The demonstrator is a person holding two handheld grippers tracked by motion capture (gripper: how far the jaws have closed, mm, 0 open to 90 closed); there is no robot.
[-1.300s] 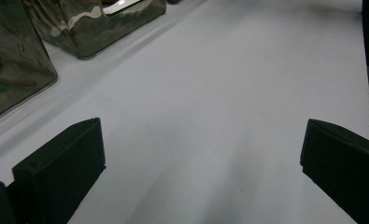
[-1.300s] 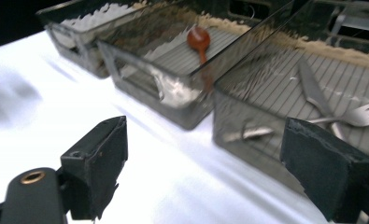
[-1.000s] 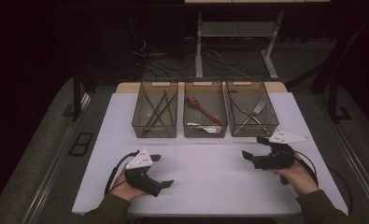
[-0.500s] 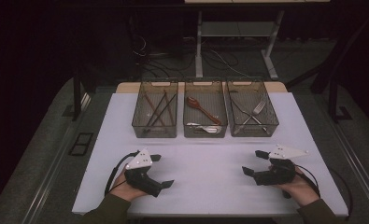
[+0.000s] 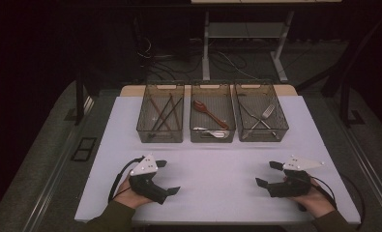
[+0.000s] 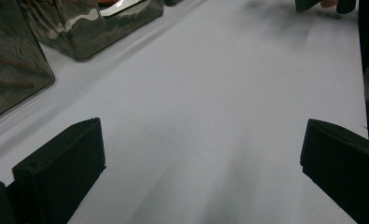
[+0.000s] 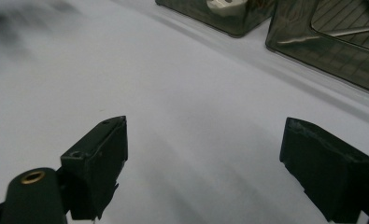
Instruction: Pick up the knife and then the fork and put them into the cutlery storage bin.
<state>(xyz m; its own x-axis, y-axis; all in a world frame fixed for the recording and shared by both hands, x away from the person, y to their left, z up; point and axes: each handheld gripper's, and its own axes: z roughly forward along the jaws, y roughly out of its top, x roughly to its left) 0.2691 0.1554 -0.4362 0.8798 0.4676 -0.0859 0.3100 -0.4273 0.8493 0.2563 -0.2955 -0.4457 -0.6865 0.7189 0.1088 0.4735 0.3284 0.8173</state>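
White sheeting covers the counter [image 5: 217,164], and on it both grippers are held low by the person's hands at the near edge. The left gripper [image 5: 167,176] is seen at about 7 o'clock on the counter in the high view, its fingers spread wide apart with nothing between them; in the left gripper view the same two black fingers [image 6: 60,172] are shown far apart over bare white surface. The right gripper [image 5: 270,174] is placed at about 5 o'clock, well apart from the left one, and its fingers are likewise held wide open and empty, which is confirmed in the right gripper view, where only the counter is seen between the fingers [image 7: 95,163]. Three smoky transparent bins are lined up side by side at 12 o'clock, well apart from both grippers. Dark chopsticks [image 5: 164,113] are held in the left bin [image 5: 145,133], crossed over one another. A brown spoon [image 5: 209,112] is laid slantwise in the middle bin [image 5: 213,139], with a pale utensil [image 5: 213,132] near its front wall. A metal fork [image 5: 266,113] is laid in the right bin [image 5: 284,128], crossed with another metal piece that cannot be told apart clearly. A cable [image 5: 115,181] is trailed from the left gripper around the wrist.
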